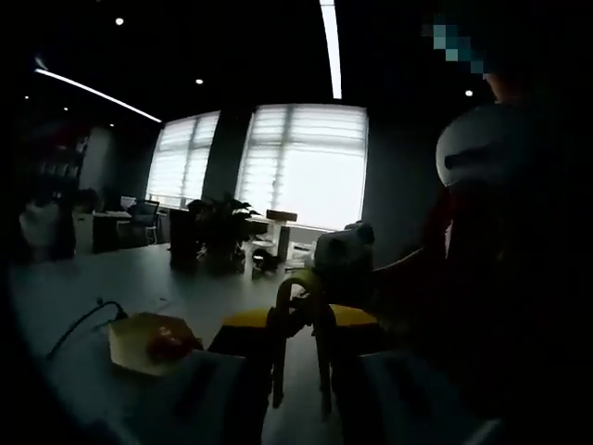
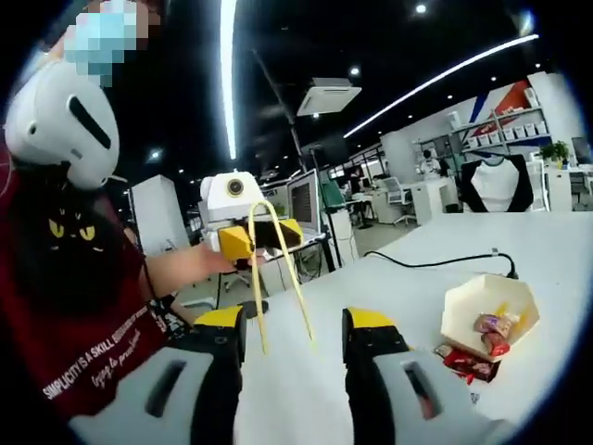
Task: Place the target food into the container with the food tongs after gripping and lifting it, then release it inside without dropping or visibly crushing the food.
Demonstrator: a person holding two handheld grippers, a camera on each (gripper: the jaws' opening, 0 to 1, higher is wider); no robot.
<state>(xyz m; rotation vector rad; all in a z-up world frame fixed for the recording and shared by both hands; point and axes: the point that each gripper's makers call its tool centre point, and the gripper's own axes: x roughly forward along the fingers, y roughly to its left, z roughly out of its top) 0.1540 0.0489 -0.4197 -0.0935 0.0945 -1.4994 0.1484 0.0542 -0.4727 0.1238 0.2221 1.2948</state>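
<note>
Over the white table (image 2: 435, 246), I hold a pair of yellow food tongs (image 2: 278, 269) up in my left gripper (image 2: 255, 239), which is clamped on their looped end so the two thin arms hang down, well above the tabletop. My right gripper (image 2: 295, 338) is released, its yellow-tipped jaws standing wide apart with nothing between them. In the left gripper view the tongs (image 1: 301, 338) rise between that gripper's own jaws, backlit by the bright windows (image 1: 306, 162). The container (image 2: 486, 311), a pale paper box, sits on the table near a black cable (image 2: 445, 260), with wrapped snacks (image 2: 491, 331) in red and yellow resting inside it and one red packet (image 2: 463, 363) lying on the table just beside its rim. In my judgement the gripping step has not begun: the tongs are clear of any food. Next I need to lower them toward the loose packet beside the container and close gently, firm enough to lift without crushing.
</note>
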